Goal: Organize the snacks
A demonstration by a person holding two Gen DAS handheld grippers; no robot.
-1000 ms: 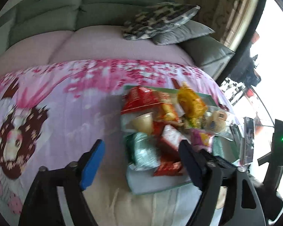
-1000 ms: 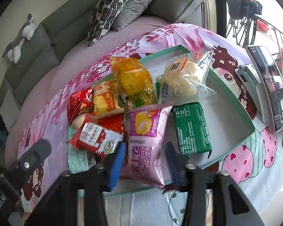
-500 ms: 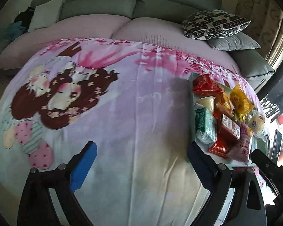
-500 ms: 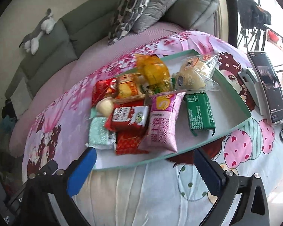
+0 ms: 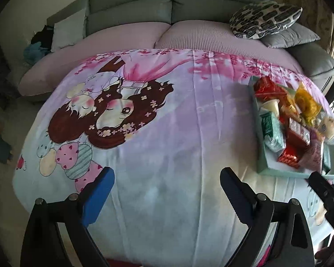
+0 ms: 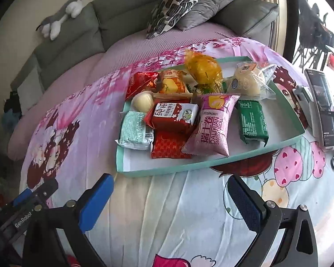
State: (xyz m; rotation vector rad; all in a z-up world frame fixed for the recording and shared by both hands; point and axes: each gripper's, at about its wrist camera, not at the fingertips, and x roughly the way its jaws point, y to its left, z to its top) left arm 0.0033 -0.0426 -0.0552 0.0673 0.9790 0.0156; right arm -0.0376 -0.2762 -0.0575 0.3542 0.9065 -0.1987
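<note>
Two grippers are in view, both with jaws spread wide and nothing between the pads. The right gripper [image 6: 170, 202] has just been opening; its blue pads hang above the cartoon-print cloth [image 6: 178, 222], just short of the near rim of the teal tray [image 6: 158, 171]. The left gripper [image 5: 167, 191] has likewise just been opening and holds nothing; it hangs over bare cloth well to the left of the tray [image 5: 261, 155].

All snacks lie inside the tray, none on the cloth:
- pink Swiss-roll packet [image 6: 211, 124], near the tray's middle, at its near side
- dark green packet [image 6: 252, 122], flat, right of the pink packet and apart from it
- pale green packet [image 6: 134, 131], at the tray's left end
- red milk-snack packet [image 6: 173, 115], lying partly on a red patterned packet [image 6: 169, 146]
- yellow wrapped snack [image 6: 203, 69], at the tray's far side
- clear-wrapped bun [image 6: 247, 80], at the far right (partly over the rim, as far as can be told)

A phone [image 6: 325, 109] lies on the cloth just beyond the tray's right end. A grey sofa [image 6: 78, 40] stands behind the tray.
</note>
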